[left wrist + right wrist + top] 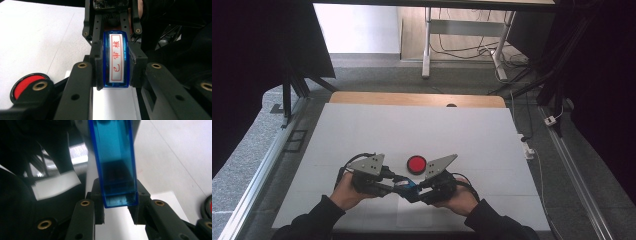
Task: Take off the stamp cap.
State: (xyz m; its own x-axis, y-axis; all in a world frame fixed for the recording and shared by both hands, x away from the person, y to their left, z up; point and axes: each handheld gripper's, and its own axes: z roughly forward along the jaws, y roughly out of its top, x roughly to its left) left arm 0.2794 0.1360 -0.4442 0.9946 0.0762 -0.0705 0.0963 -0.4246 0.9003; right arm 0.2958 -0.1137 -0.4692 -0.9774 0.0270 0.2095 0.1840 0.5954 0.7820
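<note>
My left gripper (113,65) and right gripper (119,200) both clamp the blue stamp (406,186) at its two ends, above the table (362,130). At 12 o'clock beyond: open red ink pad (416,163).

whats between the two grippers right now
A blue stamp, clamped by the left gripper and the right gripper at opposite ends. The high view shows it; the left gripper view shows its red-lettered label.

Left tongs (398,181), right tongs (413,189), both clamped, tips seemingly meeting
</note>
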